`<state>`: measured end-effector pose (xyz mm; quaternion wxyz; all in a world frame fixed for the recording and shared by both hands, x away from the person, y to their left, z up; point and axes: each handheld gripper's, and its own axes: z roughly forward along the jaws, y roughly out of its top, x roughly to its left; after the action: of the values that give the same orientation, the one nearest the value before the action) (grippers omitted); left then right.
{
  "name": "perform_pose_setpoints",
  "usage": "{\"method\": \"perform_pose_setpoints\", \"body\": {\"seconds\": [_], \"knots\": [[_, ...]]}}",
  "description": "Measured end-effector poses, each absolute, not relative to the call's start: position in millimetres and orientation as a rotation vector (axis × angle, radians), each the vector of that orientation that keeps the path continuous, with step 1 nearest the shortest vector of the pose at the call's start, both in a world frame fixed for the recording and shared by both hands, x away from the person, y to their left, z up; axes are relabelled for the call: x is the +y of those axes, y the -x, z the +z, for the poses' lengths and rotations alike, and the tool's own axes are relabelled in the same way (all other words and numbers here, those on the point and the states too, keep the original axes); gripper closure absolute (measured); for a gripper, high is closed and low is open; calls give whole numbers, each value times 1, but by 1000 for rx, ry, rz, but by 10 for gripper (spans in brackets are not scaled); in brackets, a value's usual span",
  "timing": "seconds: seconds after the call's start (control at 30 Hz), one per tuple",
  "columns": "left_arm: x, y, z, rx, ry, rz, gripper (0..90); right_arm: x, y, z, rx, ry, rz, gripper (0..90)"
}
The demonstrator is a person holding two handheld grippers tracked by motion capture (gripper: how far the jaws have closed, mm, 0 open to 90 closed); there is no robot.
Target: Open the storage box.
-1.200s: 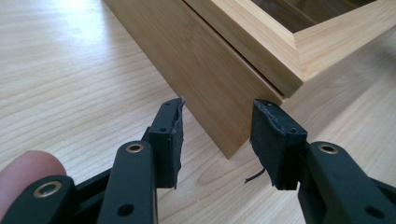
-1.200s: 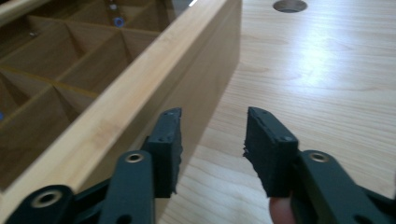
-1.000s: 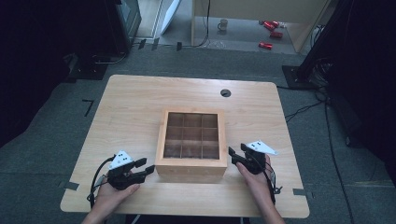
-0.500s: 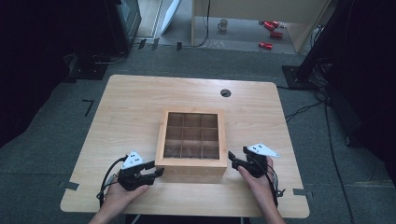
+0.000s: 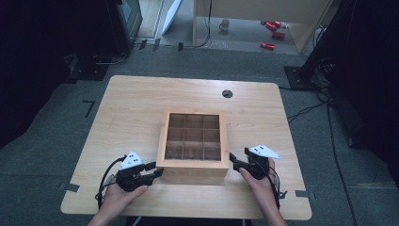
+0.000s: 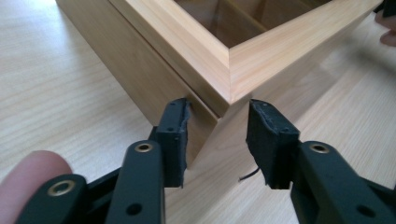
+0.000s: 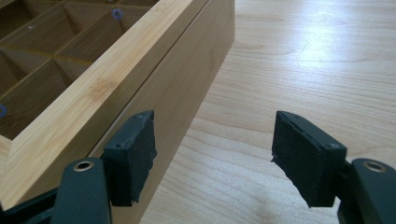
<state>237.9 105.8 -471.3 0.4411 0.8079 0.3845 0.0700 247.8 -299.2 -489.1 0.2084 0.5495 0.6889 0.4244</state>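
A light wooden box (image 5: 193, 165) with a three-by-three grid of compartments sits in the middle of the table. A seam runs under its top frame (image 6: 205, 51). My left gripper (image 5: 156, 171) is at the box's near-left corner. In the left gripper view it (image 6: 220, 106) is open, with one jaw on each side of that corner edge. My right gripper (image 5: 232, 163) is by the near end of the box's right wall. It (image 7: 215, 123) is open, its left pad (image 7: 133, 154) close against the wall (image 7: 187, 84) and its right pad over bare tabletop.
The wooden table (image 5: 131, 108) has a round cable hole (image 5: 227, 93) behind the box, and its front edge lies just behind both hands. On the floor beyond the table are a mug (image 5: 225, 23) and red cans (image 5: 268, 45). Dark stands flank the table.
My left gripper has moved right and forward, from beside the box to its near-left corner. The right gripper has barely shifted.
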Motion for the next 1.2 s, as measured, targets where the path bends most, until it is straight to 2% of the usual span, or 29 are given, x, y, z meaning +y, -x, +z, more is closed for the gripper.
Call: {"method": "perform_pose_setpoints", "body": {"seconds": [0.17, 0.57, 1.2], "knots": [[104, -239, -470, 961, -2005, 189, 661, -299, -247, -487, 1918, -1516, 1192, 299], [104, -238, -464, 945, -1975, 201, 674, -308, -239, -473, 1938, -1388, 1293, 269], [100, -240, -446, 911, -1943, 224, 658, -314, -229, -469, 2047, -1169, 1370, 256]]}}
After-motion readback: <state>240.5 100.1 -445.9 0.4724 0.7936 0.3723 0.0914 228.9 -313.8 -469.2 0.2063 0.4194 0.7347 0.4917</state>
